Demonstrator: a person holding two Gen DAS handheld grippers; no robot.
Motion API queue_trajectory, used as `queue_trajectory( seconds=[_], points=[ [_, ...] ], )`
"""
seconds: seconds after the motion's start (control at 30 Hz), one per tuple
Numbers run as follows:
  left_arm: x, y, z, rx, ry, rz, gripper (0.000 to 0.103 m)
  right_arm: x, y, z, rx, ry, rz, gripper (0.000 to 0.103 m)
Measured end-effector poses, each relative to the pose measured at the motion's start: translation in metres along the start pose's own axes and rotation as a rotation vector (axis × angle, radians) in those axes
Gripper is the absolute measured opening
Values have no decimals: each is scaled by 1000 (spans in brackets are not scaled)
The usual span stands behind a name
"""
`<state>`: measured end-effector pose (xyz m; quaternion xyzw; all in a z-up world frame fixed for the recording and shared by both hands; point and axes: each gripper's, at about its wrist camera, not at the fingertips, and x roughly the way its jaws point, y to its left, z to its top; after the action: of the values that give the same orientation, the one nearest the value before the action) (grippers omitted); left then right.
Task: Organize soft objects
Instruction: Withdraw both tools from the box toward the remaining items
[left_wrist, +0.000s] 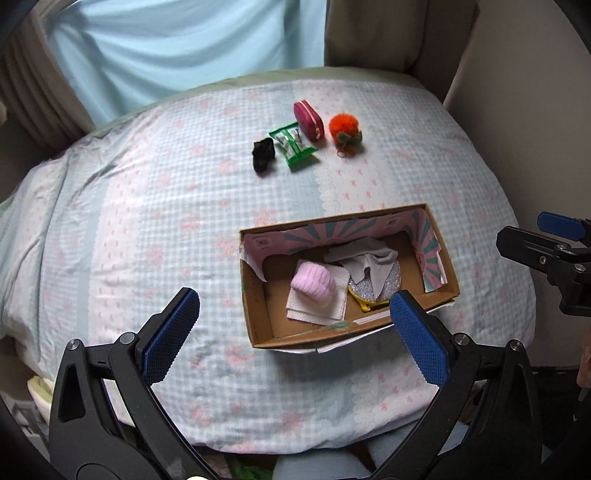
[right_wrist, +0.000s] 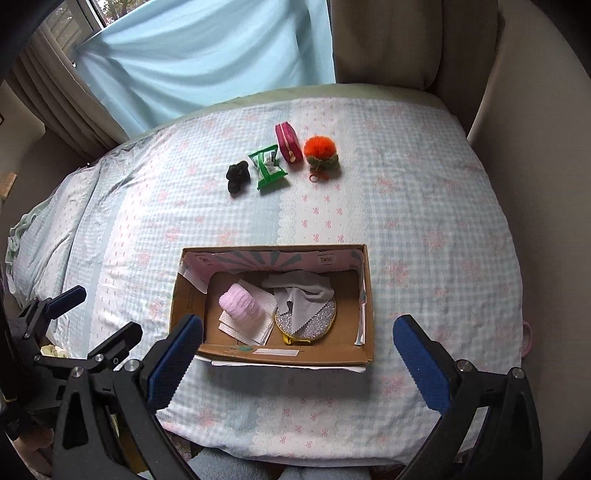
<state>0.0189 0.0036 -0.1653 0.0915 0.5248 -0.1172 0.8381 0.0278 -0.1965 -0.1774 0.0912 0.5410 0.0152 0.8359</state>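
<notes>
**Both claws spread wide above the box, nothing held**

The left claw (left_wrist: 293, 321) is seen with its blue-padded fingers (left_wrist: 170, 334) spread wide, nothing between them, hovering over the near edge of the bed. The right claw (right_wrist: 297, 354) is likewise held wide and empty; its blue-padded fingers (right_wrist: 173, 363) frame the near wall of the open brown cardboard box with a pink-and-teal printed lining (right_wrist: 364, 295). In the left wrist view the right claw (left_wrist: 554, 236) is caught at the right edge, beside the box (left_wrist: 258, 302).

Inside the box, a pale pink ribbed soft roll (right_wrist: 242, 304) is found lying on a stack of white paper napkins (right_wrist: 258, 326) at the left. Next to it a silver glittery round pouch with a yellow rim (right_wrist: 306, 321) is seen, and a crumpled white-grey cloth (right_wrist: 299, 290) is draped over its far part.

Farther out, four items are lined up in a row on the blue-and-white checked bedspread with pink bows (right_wrist: 424, 221), well apart from the box: a black scrunched fabric piece (right_wrist: 237, 178), just beside it a green and white snack packet (right_wrist: 266, 166), then a magenta zip pouch standing on edge (right_wrist: 289, 147), then an orange fluffy pom-pom with a green knitted collar (right_wrist: 320, 151). Behind the bed, a light blue curtain (right_wrist: 207, 51) is hung.
</notes>
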Motion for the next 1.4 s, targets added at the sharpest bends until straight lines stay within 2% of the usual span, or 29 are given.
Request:
queue_trajectory(
  seconds=[0.3, 0.63, 0.83, 1.0, 1.4],
  points=[
    [-57, 10, 3, -127, -112, 23, 103, -50, 1, 7, -44, -121, 26, 103],
    [-60, 2, 35, -269, -166, 78, 103, -58, -19, 47, -129, -191, 66, 103],
    [-41, 2, 60, -337, -166, 117, 103, -39, -33, 84, -165, -201, 91, 103],
    [-14, 7, 84, -349, -147, 131, 103, -11, -38, 117, -159, -203, 100, 103],
    [105, 41, 160, -354, -62, 68, 102, 83, -22, 205, -151, -190, 57, 103]
  ],
)
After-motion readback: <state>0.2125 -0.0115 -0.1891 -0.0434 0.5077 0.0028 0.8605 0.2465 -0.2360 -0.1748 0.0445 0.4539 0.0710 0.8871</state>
